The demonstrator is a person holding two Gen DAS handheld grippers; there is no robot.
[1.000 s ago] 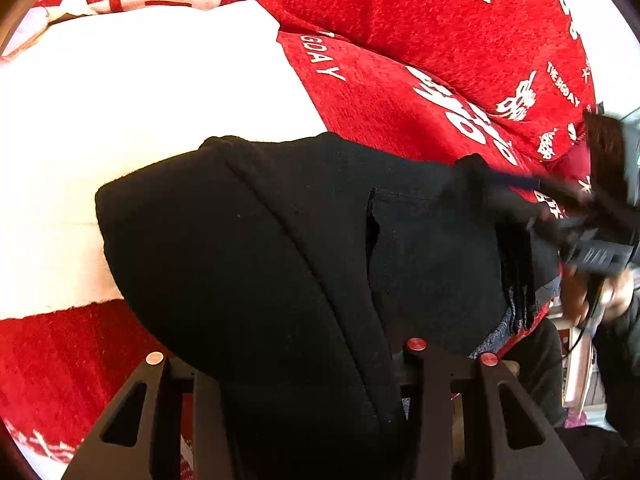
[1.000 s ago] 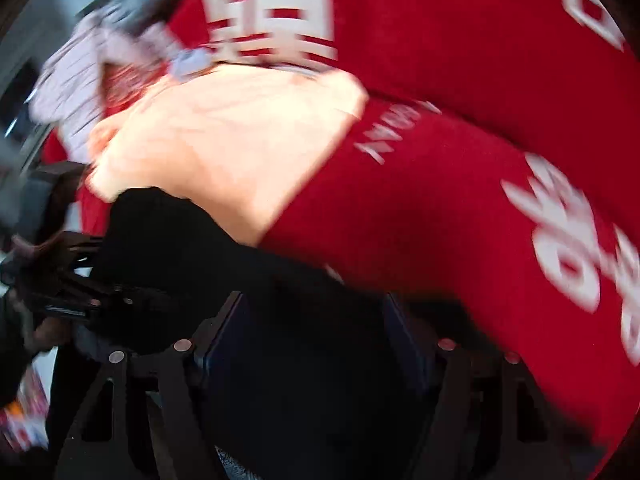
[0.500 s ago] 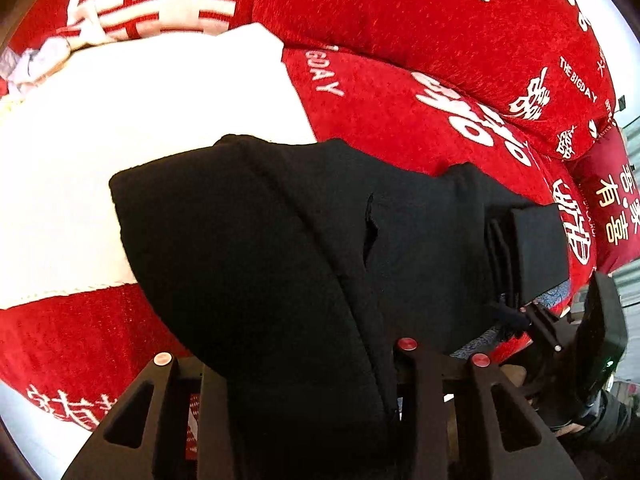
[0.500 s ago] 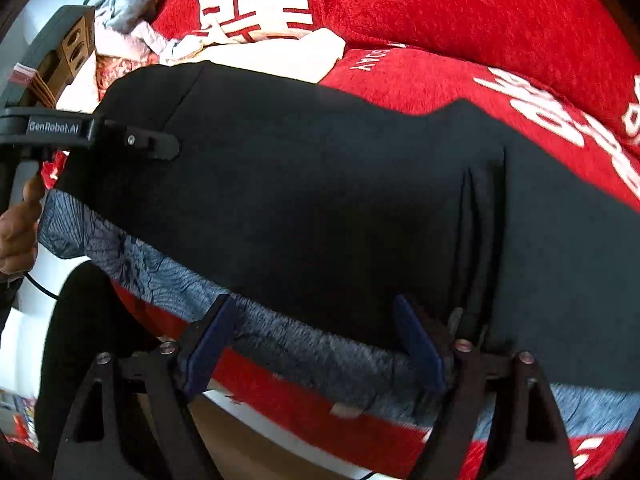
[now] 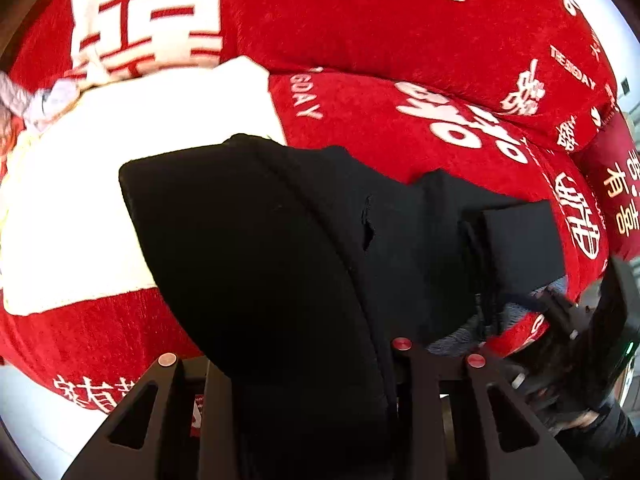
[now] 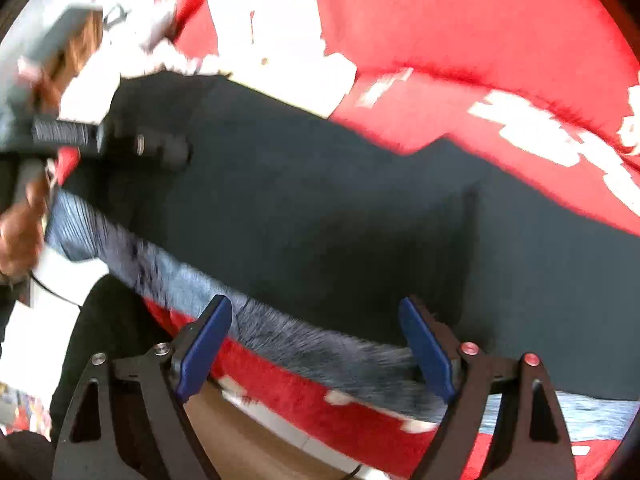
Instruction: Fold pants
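Note:
Black pants lie folded lengthwise on a red sofa seat, with a grey fleece lining showing along the near edge. In the left wrist view the black cloth runs down between the fingers of my left gripper, which is shut on it. My right gripper is open, its blue pads astride the lining edge and holding nothing. It shows at the lower right of the left wrist view. My left gripper shows at the left of the right wrist view.
Red cushions with white characters back the seat. A white towel lies on the seat behind the pants. A red cushion with gold characters sits at the far right. The sofa's front edge runs below the pants.
My right gripper let go of the pants, opened and drew back to the near edge. The pants came down and now lie flatter on the seat. My left gripper kept its hold.

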